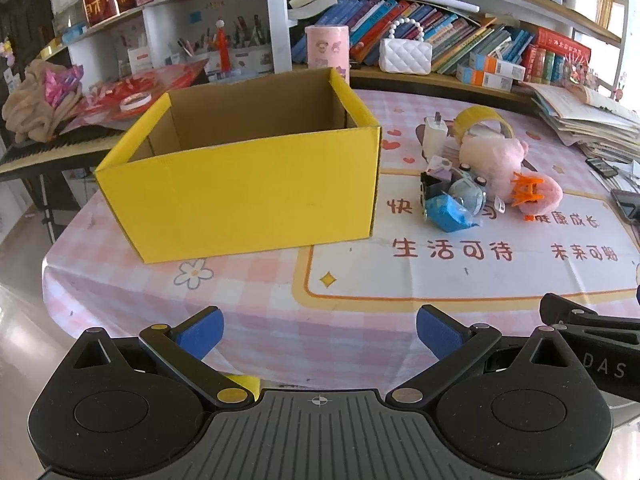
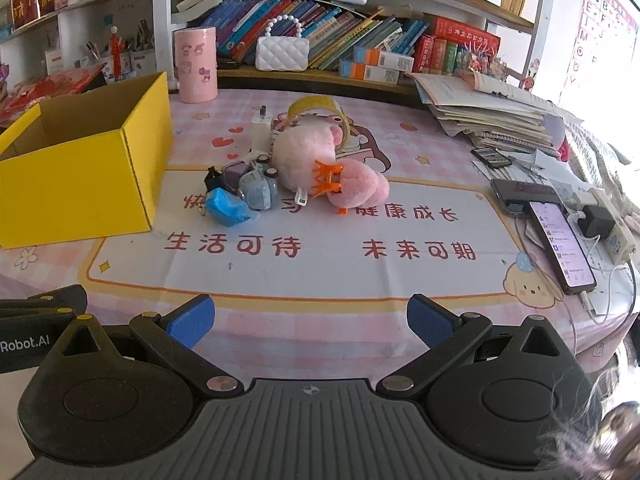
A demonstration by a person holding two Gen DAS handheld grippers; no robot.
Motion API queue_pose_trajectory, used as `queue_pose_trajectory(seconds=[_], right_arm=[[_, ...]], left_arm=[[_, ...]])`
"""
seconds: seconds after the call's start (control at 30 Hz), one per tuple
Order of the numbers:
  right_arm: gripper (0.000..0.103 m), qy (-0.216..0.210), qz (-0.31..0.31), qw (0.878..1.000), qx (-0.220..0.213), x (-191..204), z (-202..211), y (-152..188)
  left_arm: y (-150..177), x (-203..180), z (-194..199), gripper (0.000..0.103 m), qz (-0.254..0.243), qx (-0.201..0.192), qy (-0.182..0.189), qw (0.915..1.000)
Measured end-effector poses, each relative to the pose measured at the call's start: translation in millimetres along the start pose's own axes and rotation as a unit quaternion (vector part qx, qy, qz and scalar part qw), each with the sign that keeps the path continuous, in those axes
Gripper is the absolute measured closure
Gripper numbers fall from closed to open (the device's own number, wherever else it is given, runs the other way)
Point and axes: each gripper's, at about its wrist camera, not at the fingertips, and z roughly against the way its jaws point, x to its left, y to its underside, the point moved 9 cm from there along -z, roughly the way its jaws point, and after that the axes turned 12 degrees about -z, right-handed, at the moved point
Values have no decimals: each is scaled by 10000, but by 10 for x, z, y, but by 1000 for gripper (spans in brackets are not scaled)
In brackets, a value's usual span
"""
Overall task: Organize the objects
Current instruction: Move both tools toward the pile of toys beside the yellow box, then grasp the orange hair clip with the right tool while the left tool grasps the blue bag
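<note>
An open, empty yellow cardboard box (image 1: 248, 196) (image 2: 76, 176) stands on the left of the pink tablecloth. Beside it lies a pile: a pink plush toy (image 2: 320, 164) (image 1: 504, 168) with an orange hair clip (image 2: 326, 180) on it, a small blue-grey toy car (image 2: 260, 188), a blue crumpled packet (image 2: 228, 208) (image 1: 448, 212), a white charger plug (image 2: 260, 126) and a yellow tape roll (image 2: 316, 110) (image 1: 484, 120). My left gripper (image 1: 318, 330) is open and empty near the table's front edge, facing the box. My right gripper (image 2: 310, 320) is open and empty, facing the pile.
A pink cylinder tin (image 2: 196, 64) stands behind the box. Stacked papers and books (image 2: 492, 116) fill the back right. Phones (image 2: 560, 244) and a charger strip (image 2: 608, 224) lie at the right edge. Bookshelves and a white handbag (image 2: 282, 52) are behind the table.
</note>
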Motion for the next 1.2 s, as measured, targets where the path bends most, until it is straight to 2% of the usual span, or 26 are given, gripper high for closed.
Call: queue_pose_trajectory(seconds=[0.17,0.63,0.8,0.9,0.97,1.13,1.2], right_arm=[[0,-133,81,9999,49,-34,-105,-103],[1,-364,270,9988,176,-290,-503,-417],[2,-555,399,9976,149,-377,-666,-569],[7,-669,510,9964,142,-412,-767,-646],[14,-716,645,9953,119,-426,-827,-686],[27,-776,1185,9898,-120,-421,-971,-789],[28,-803,1444,9860,-229,-404,-1029,-822]], left_arm=[[-86,-51,-61,0,92,61,-94,9999],[-256,-256,-312,0,748,231,10,9969],[-341,-372,-377,0,907,143,106,9957],[-398,-443,-418,0,988,97,126,9950],[-435,-507,-451,0,993,99,152,9949],[-518,-597,-518,0,1069,126,93,9942],[-533,-611,-535,0,1090,142,62,9939]])
